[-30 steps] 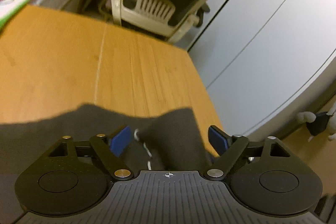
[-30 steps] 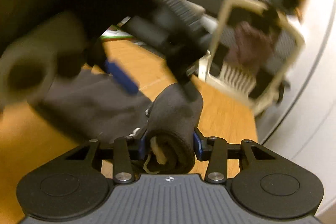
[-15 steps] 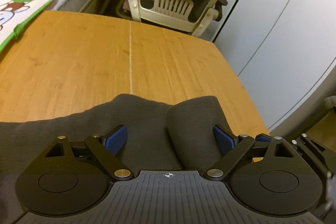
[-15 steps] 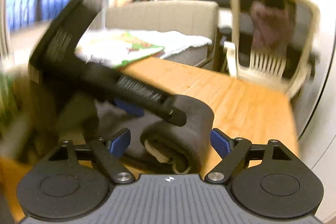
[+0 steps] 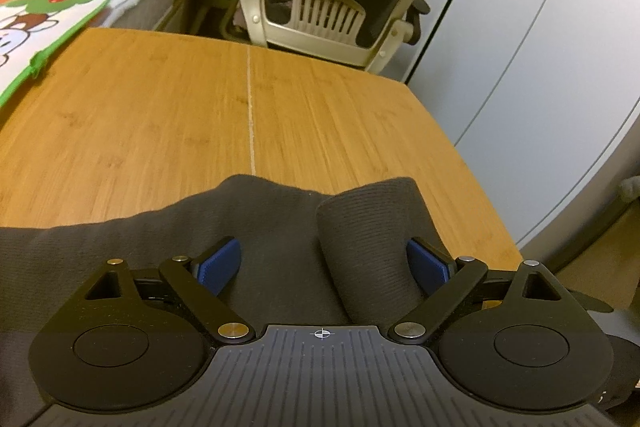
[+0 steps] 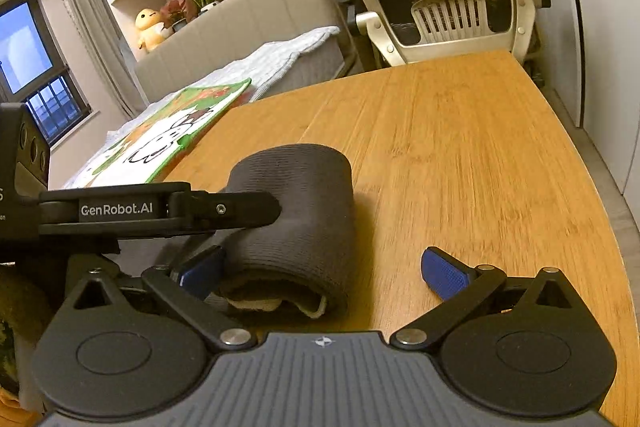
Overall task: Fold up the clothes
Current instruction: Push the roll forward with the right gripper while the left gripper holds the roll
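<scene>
Right wrist view: the right gripper point(image 6: 324, 275) has its jaws opening wide, and the rolled cuff point(image 6: 304, 211) of the dark garment point(image 5: 160, 247) lies between them, nearest the left pad point(image 6: 200, 269), with the right pad well clear over bare table point(image 6: 480, 155). Nothing is gripped. The left gripper point(image 5: 324, 267) also stands wide and empty, hovering over the cloth, with the same rolled cuff just inside its right pad point(image 5: 426, 265) (its finger crosses the right wrist view above the roll). The garment lies flat at the near edge of the wooden table, the roll at its right end.

The step in hand looks like release after a fold. To do it well, draw both grippers straight back without snagging the roll, so it does not unroll; then take fresh hold at an outer edge.
</scene>
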